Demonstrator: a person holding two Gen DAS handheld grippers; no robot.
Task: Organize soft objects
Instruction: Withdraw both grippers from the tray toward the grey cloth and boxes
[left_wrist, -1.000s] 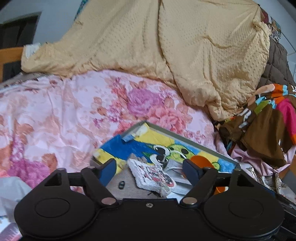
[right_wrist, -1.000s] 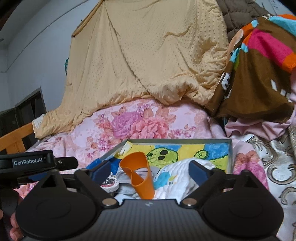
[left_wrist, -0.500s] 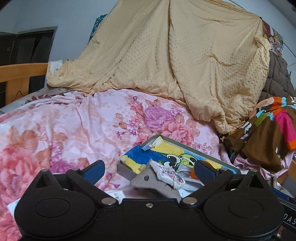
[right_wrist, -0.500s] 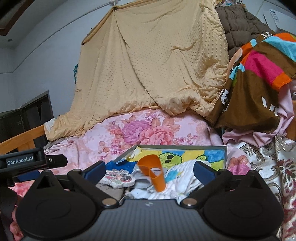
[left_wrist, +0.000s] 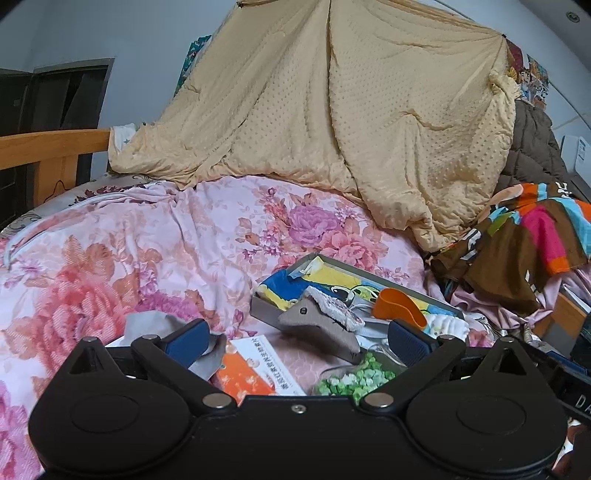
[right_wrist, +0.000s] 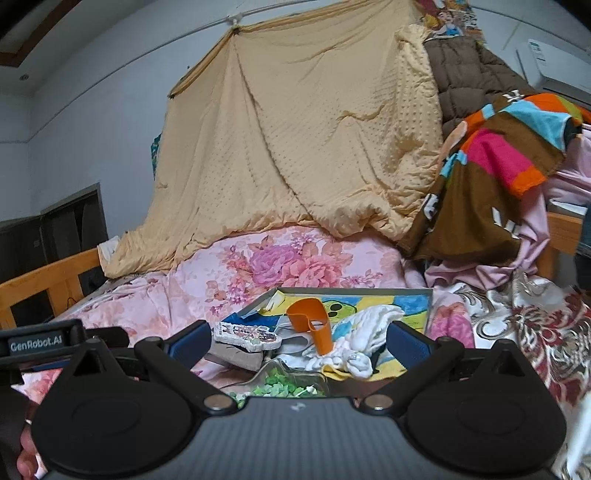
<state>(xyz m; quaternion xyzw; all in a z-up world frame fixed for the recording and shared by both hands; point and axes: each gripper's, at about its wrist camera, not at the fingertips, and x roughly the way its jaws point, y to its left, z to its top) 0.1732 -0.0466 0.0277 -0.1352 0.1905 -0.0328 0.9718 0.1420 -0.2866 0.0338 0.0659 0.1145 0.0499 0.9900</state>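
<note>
A shallow grey box (left_wrist: 263, 308) with a bright cartoon lining lies on the floral bed; it also shows in the right wrist view (right_wrist: 430, 306). In it are a grey-brown cloth (left_wrist: 317, 325), a white patterned pad (left_wrist: 338, 308) (right_wrist: 245, 335), an orange flexible cup (left_wrist: 397, 308) (right_wrist: 312, 326) and a white fluffy cloth (right_wrist: 369, 330). My left gripper (left_wrist: 297, 338) is open and empty, short of the box. My right gripper (right_wrist: 297, 338) is open and empty, also short of it.
A bag of green pieces (left_wrist: 354, 378) (right_wrist: 284, 386), an orange-and-white booklet (left_wrist: 255, 369) and a grey cloth (left_wrist: 155, 321) lie in front of the box. A tan blanket (left_wrist: 332, 110) hangs behind. Colourful clothes (left_wrist: 528, 236) pile at the right. A wooden bed rail (left_wrist: 48, 147) stands left.
Both grippers have drawn back and up from the box, empty and open throughout. The bag of green pieces and the booklet have come into view in front of the box.
</note>
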